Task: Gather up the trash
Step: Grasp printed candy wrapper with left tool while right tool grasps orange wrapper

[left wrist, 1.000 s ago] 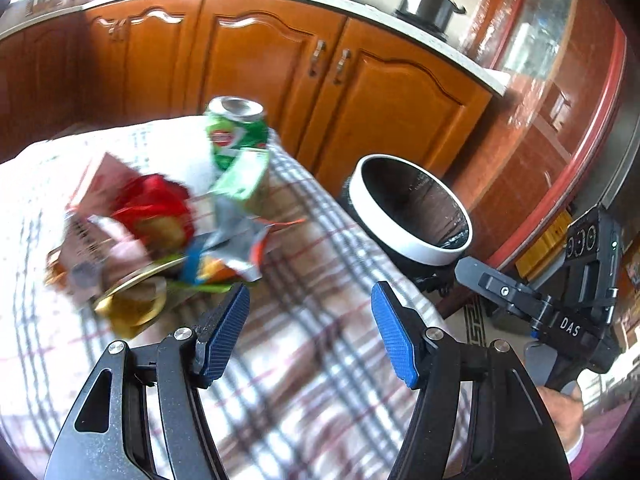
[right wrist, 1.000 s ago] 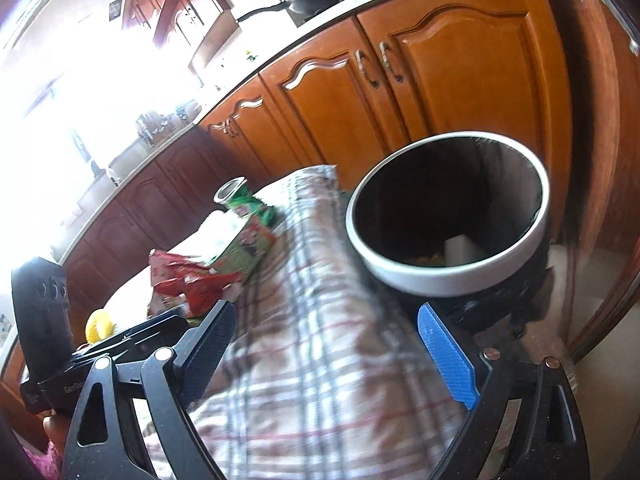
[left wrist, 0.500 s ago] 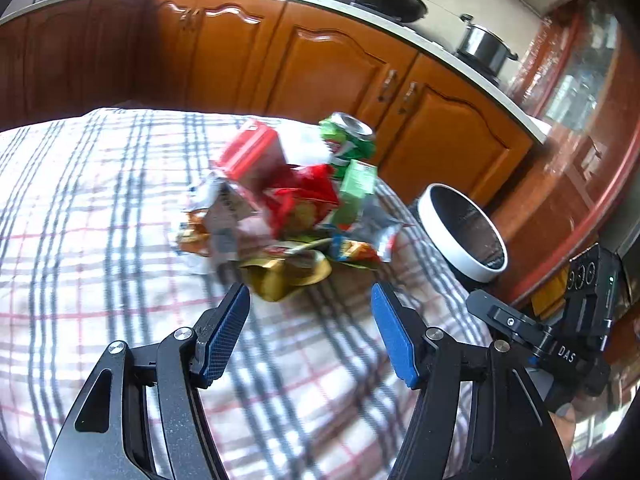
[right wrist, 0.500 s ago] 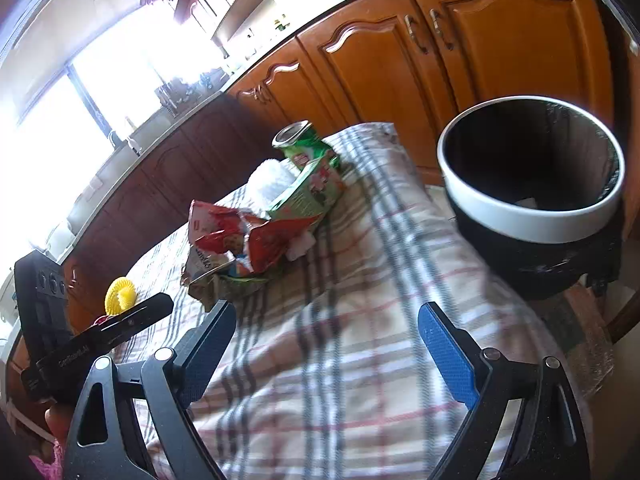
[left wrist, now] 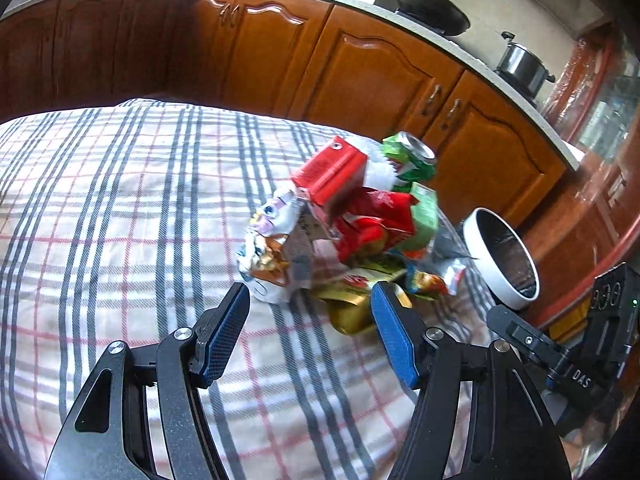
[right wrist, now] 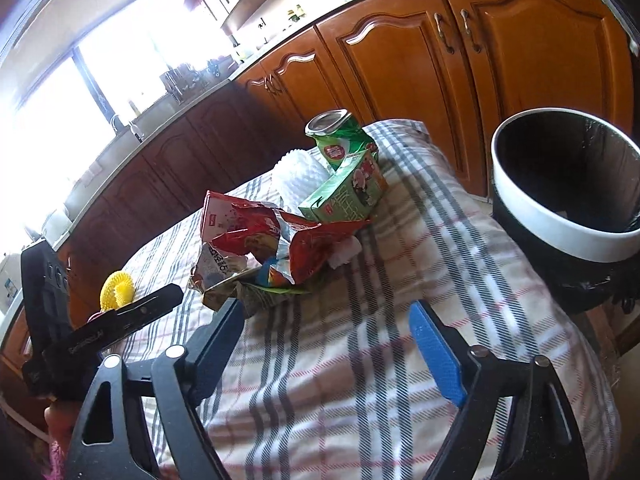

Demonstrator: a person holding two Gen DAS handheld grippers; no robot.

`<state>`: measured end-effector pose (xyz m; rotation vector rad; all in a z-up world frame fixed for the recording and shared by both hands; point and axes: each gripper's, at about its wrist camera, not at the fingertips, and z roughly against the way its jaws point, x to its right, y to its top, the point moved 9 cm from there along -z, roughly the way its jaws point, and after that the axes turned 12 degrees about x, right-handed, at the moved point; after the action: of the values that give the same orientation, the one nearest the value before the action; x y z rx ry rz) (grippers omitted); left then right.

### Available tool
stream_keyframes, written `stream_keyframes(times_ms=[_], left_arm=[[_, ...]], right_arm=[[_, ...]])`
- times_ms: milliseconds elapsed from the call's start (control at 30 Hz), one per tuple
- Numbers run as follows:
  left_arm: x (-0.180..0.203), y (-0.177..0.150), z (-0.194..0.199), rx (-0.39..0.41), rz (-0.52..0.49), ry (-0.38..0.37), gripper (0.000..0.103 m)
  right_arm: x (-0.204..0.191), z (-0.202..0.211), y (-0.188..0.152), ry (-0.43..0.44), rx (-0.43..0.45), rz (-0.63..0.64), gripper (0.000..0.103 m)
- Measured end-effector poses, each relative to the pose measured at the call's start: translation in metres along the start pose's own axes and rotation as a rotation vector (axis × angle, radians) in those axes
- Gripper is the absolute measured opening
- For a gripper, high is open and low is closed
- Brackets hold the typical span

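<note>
A trash pile lies on the plaid tablecloth (left wrist: 120, 220): a dented green can (left wrist: 408, 156) (right wrist: 340, 140), a red carton (left wrist: 332, 176), a green carton (left wrist: 424, 216) (right wrist: 348, 196), a red snack wrapper (left wrist: 372, 220) (right wrist: 280, 236), a white wrapper (left wrist: 268, 240) and a gold wrapper (left wrist: 348, 316). My left gripper (left wrist: 310, 300) is open, its tips at the pile's near edge, the gold wrapper beside the right pad. My right gripper (right wrist: 326, 312) hovers just short of the pile; its jaws are closing with nothing between them. A black bin with a white rim (left wrist: 492, 280) (right wrist: 560, 236) stands past the table's right end.
Wooden cabinets (left wrist: 360, 64) line the wall behind the table, with a pan (left wrist: 432, 12) and a pot (left wrist: 520, 64) on the counter. A yellow ring-shaped item (right wrist: 118, 288) lies left of the pile, and white foam netting (right wrist: 296, 172) lies behind the green carton.
Both grippers have swung away from the bin toward the trash pile, which now sits centred ahead of them. The right jaws have narrowed a little.
</note>
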<state>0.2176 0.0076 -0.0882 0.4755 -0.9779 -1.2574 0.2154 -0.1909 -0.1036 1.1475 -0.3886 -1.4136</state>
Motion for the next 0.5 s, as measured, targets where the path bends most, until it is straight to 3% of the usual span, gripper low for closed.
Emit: stream_keyframes(times_ms=[400,433,500], left_arm=[[-0.011,0.011,-0.040,-0.029,-0.007,0.016,0.063],[-0.012,0.011,-0.041,-0.027,-0.007,0.015,0.062],[-0.011,0.011,-0.043,-0.027,-0.013,0.010,0.045]], right_arm=[[-0.007,-0.034,0.010,0.009,-0.019,-0.039,0.064],[-0.007,-0.039,0.010,0.005,-0.023,-0.038,0.057],[-0.004,-0.045,0.010,-0.008,-0.029,-0.039,0.039]])
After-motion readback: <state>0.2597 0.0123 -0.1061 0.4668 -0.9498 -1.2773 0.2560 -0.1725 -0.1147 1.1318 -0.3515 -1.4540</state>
